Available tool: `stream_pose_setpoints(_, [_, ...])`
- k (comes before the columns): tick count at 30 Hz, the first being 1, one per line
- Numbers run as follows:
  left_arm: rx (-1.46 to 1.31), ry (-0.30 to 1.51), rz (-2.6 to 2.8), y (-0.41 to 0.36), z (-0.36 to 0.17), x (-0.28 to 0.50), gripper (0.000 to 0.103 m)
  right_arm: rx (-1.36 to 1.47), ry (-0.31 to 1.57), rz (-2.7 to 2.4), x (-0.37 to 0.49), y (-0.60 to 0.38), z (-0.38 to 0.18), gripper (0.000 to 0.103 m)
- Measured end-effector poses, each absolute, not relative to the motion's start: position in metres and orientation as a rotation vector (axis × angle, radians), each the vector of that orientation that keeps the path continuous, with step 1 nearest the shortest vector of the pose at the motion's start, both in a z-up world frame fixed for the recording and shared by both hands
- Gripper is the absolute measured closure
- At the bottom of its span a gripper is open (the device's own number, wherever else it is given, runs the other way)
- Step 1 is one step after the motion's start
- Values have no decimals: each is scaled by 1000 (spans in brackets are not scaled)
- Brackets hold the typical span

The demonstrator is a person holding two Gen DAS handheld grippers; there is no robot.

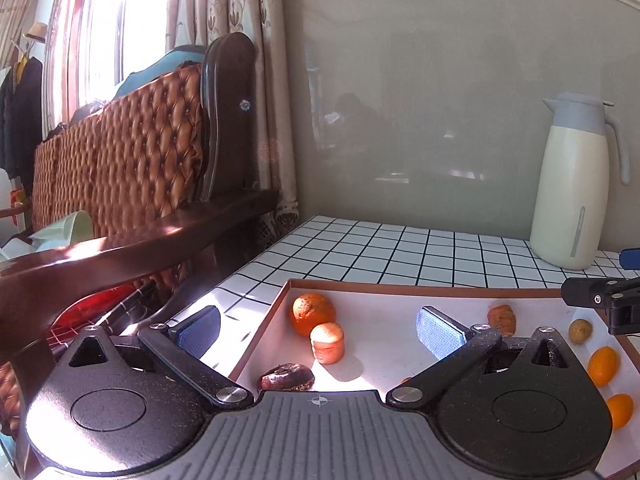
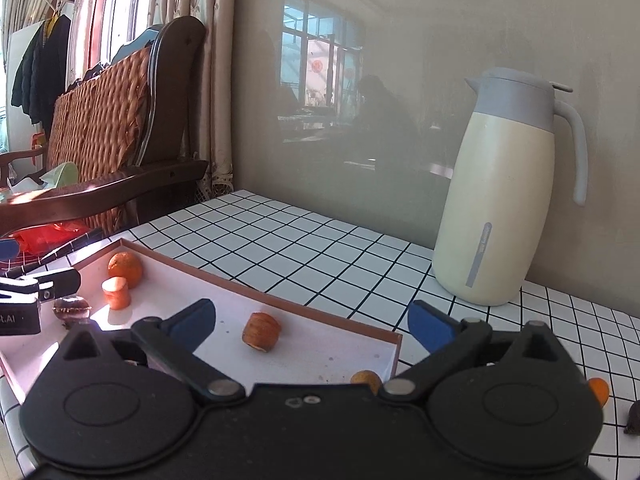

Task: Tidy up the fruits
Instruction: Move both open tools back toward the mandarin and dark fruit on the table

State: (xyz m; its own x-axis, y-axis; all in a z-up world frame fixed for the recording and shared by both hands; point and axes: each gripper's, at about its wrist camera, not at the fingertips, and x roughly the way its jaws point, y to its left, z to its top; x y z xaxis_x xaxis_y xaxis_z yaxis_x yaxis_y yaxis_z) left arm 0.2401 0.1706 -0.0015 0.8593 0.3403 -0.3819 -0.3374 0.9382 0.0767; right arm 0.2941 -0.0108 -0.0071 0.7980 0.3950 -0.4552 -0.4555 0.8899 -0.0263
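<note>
1. Left tongs [image 1: 318,330]: spread wide, nothing between the pads. They hang over the tray's left end; the left pad sits outside the rim over the table [image 1: 360,248], the right pad over the tray floor.
2. Right tongs [image 2: 312,322]: spread wide, nothing gripped. They hang over the tray's right end; the right pad is past the corner, above bare tiles.
3. Tray [image 1: 420,287]: shallow, brown rim, white floor, lying on the checked table.
4. Contents, left end: mandarin [image 1: 313,314] in the far corner; carrot stub [image 1: 328,342] upright just beside it; dark wrinkled fruit [image 1: 288,377] near the front edge.
5. Contents, mid/right: brown ridged piece [image 2: 262,332] lying alone; walnut-like nut [image 1: 580,331]; two kumquats [image 1: 603,366] close to the right side.
6. Off the tray: orange fruit [image 2: 599,391] and a dark item [image 2: 633,420] on the tiles at right, so sorting is prob. unfinished.
7. Jug [image 2: 500,200]: tall, cream, upright at the wall, well apart from the tray.
8. Risk A: the left pad outside the rim could hit the tray wall if the tongs close or drop, shoving the tray.
9. Risk B: round fruits roll; an off-centre pinch could squirt a kumquat or the mandarin away.
10. Risk C: the carrot stub stands on end next to the mandarin; a nudge to either could topple it.
11. Risk D: both tongs work over one tray and could clash mid-tray.
12. Risk E: a wide right-hand swing twd. the stray fruit could clip the jug.
</note>
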Motion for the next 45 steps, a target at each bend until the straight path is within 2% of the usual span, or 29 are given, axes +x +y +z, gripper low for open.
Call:
stream_pose_setpoints(24, [-104, 360, 215, 126, 9, 235, 0, -142, 446, 379, 269, -68, 2, 6])
stream_pose_setpoints(31, [-47, 292, 207, 80, 6, 248, 0, -147, 457, 285, 271, -113, -8, 7])
stream_pose_setpoints(45, [51, 314, -21, -43, 2, 275, 0, -95, 481, 144, 267, -205, -21, 7])
